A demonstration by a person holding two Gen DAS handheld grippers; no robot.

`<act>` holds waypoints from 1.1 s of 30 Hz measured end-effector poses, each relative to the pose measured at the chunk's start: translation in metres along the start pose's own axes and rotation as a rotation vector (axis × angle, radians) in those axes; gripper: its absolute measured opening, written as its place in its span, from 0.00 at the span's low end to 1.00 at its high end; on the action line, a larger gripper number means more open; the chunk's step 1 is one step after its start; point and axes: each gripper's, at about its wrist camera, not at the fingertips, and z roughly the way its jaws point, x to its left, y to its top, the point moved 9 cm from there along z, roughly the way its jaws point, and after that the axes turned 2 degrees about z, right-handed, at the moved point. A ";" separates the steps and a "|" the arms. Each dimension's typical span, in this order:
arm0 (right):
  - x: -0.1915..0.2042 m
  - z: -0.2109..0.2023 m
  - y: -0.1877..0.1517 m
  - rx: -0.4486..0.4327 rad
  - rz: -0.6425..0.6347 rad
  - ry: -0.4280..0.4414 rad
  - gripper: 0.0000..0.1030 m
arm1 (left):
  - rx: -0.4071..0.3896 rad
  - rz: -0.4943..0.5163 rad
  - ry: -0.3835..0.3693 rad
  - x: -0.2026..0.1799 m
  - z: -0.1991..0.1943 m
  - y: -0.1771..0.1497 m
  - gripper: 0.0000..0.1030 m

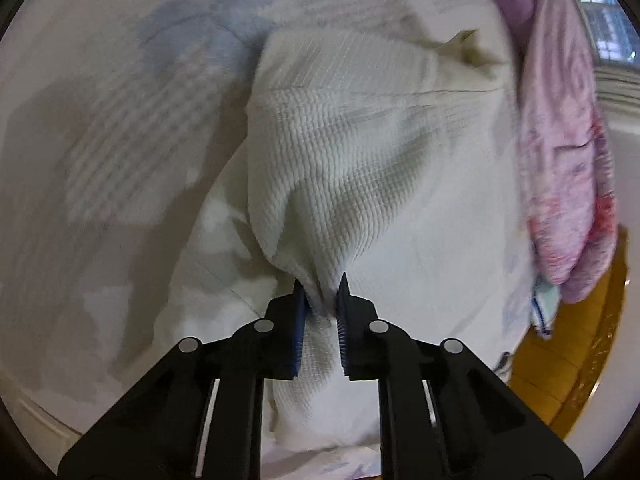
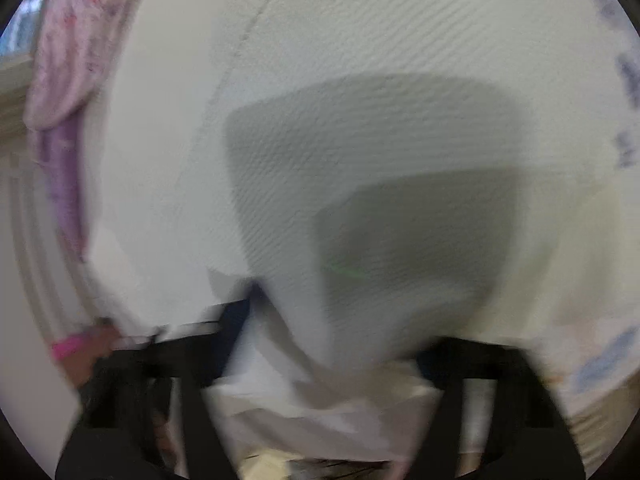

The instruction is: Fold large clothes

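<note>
A large white ribbed knit garment [image 1: 340, 140] lies partly lifted over a bed sheet with pale blue flowers [image 1: 208, 32]. My left gripper [image 1: 321, 288] is shut on a bunched edge of the white garment, which stretches away from the blue pads. In the right wrist view the same white garment [image 2: 360, 100] fills the frame, very blurred. My right gripper [image 2: 332, 340] has cloth draped over and between its fingers; its fingertips are hidden, so I cannot tell how the jaws stand.
A pink and purple patterned blanket [image 1: 560, 140] hangs at the right of the left wrist view and shows at the left of the right wrist view [image 2: 76, 40]. A window [image 1: 600, 12] is behind it. Wooden floor [image 1: 560, 360] shows at lower right.
</note>
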 end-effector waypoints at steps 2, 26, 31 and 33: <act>-0.005 -0.012 -0.001 -0.005 0.019 0.047 0.07 | -0.004 0.013 0.017 -0.001 -0.014 -0.011 0.10; -0.055 -0.129 0.042 -0.089 -0.049 -0.155 0.81 | -0.066 0.440 0.474 -0.001 -0.065 -0.022 0.74; -0.064 -0.124 0.049 -0.069 0.009 -0.139 0.81 | 0.046 0.487 0.443 0.005 -0.005 -0.007 0.78; -0.060 -0.116 0.046 -0.042 -0.001 -0.142 0.81 | 0.071 0.485 0.458 0.007 -0.001 -0.009 0.36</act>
